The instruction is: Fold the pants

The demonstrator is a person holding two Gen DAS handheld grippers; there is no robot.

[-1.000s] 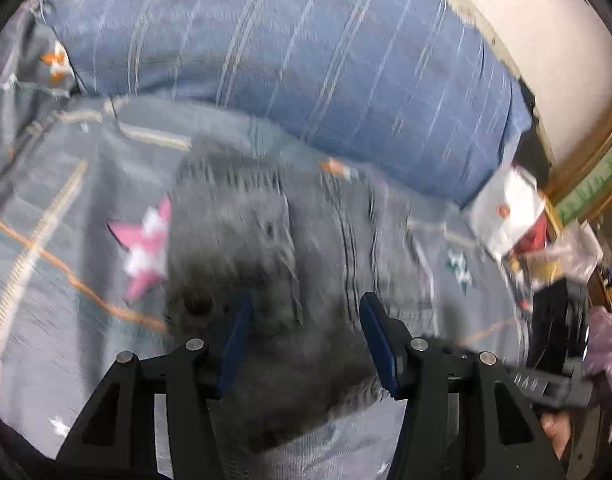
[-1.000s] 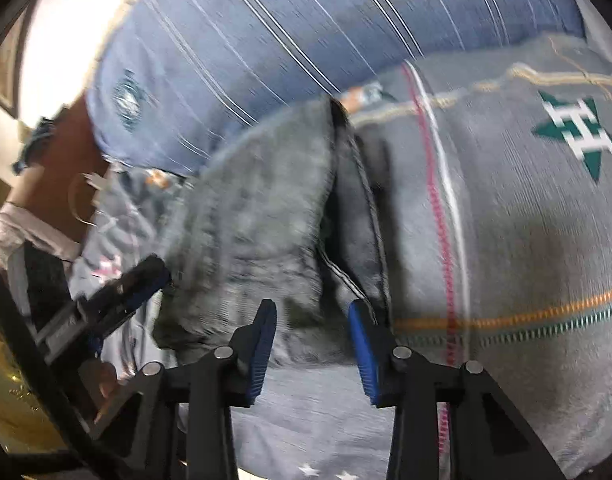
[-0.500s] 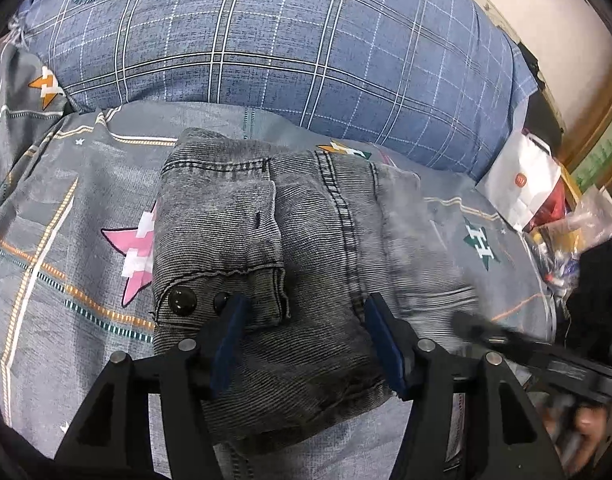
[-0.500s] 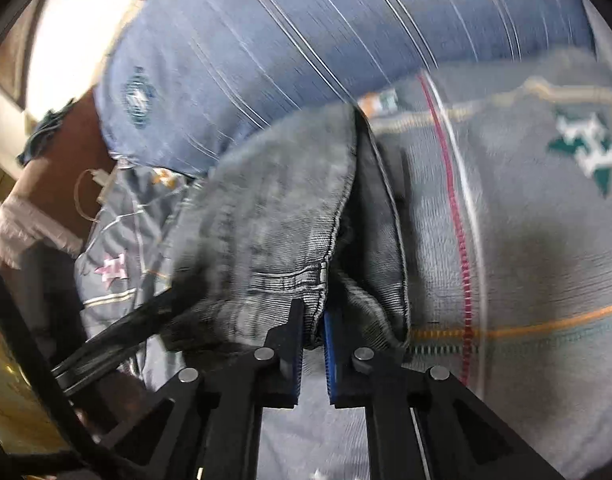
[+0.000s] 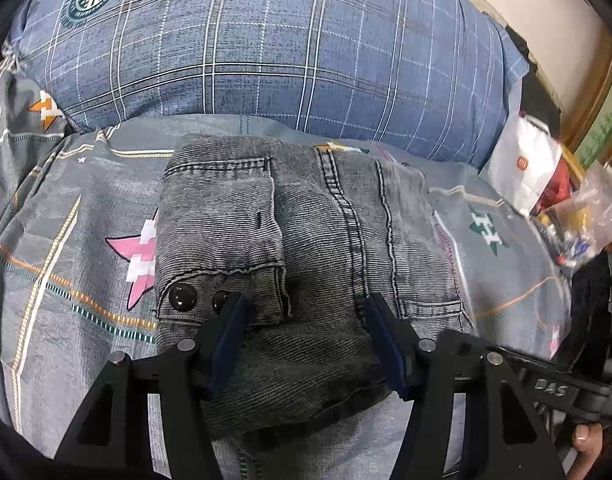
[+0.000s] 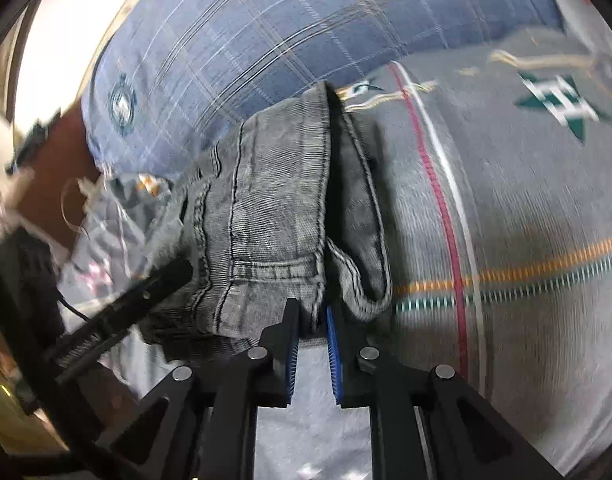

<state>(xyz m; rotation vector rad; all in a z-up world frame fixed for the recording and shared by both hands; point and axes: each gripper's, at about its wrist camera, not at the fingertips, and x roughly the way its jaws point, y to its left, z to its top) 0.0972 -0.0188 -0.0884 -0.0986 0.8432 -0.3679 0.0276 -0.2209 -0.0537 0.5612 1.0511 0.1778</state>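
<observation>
The right gripper (image 6: 309,320) has a hem corner of the grey denim pants (image 6: 274,220) between its blue pads, and its jaws are opening around it. The risk, as I judge it, lies here: if the hand draws away before the pads have fully let go, the ribbed pads may drag the corner along and peel the top layer off the bundle. In the right wrist view the layers at that edge already gape, with a loose flap curling out toward the sheet, so little pull would undo the fold.

The left gripper (image 5: 306,328) stands about half open, empty, its 2 pads straddling the near end of the pants (image 5: 298,248) without pinching them; whether the pad tips rest on the cloth I cannot tell. A push from it could shove the bundle across the bedsheet (image 5: 66,240), which looks soft and uneven.

The pants lie folded into a compact block on the star-printed bedsheet, directly ahead of both grippers, waistband buttons (image 5: 182,296) just beside the left gripper's left pad. Beyond them sits a blue plaid pillow (image 5: 286,48), and off to the side a white paper bag (image 5: 521,164).
</observation>
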